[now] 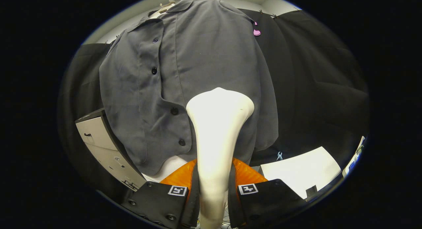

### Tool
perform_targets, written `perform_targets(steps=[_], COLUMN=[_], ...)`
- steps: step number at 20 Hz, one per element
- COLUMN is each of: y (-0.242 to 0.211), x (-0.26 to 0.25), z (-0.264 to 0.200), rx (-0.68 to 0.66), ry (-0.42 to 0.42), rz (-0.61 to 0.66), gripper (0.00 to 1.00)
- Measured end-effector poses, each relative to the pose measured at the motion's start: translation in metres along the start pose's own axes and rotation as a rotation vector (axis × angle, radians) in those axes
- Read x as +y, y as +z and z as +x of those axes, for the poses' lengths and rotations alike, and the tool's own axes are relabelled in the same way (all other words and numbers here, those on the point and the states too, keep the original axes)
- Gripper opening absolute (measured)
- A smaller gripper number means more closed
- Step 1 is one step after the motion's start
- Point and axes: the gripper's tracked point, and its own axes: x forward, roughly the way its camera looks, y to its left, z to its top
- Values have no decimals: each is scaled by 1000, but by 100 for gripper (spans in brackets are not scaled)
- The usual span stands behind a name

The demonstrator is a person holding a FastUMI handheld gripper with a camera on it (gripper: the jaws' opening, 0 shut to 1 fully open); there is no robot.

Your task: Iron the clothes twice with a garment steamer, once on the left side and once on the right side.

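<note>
So the garment steamer (pixel 217 130) is sitting right between the two fingers, handle running up from the bottom and the wide head flaring out at the top. It's a cream-white plastic thing, and the head is pointing at the lower part of the shirt (pixel 197 74), roughly to the right of the button placket. Can't really tell if the head is actually touching the fabric or just hanging close in front of it, the fisheye squashes everything.

The gripper (pixel 214 192) is clamping the steamer's handle, both fingers (pixel 165 199) pressing in on it from either side, no gap showing.

The shirt itself is a grey button-up, hanging on a hanger (pixel 166 5) whose pale top is peeking out by the collar. Dark buttons (pixel 154 71) are running down the front, left of the steamer head. The hem is hanging just above where the fingers start.

Behind the shirt there's black cloth (pixel 316 77) draping all around, with a pink clip (pixel 256 32) pinned near the shirt's right shoulder and a small light blue clip (pixel 279 155) lower down near the hem. Off to the left a grey cabinet (pixel 105 146) with drawers is leaning into view, and on the right there's a white surface (pixel 303 169) lying below the cloth.
</note>
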Motion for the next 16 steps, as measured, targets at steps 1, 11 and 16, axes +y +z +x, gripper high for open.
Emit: perform_targets(steps=[1,11,16], y=[-1,39,73], x=[-1,16,37], z=[0,-33,-63], rx=[3,-68,-138], ry=[-1,8,11], rz=[-2,6,-3], gripper=[43,43,42])
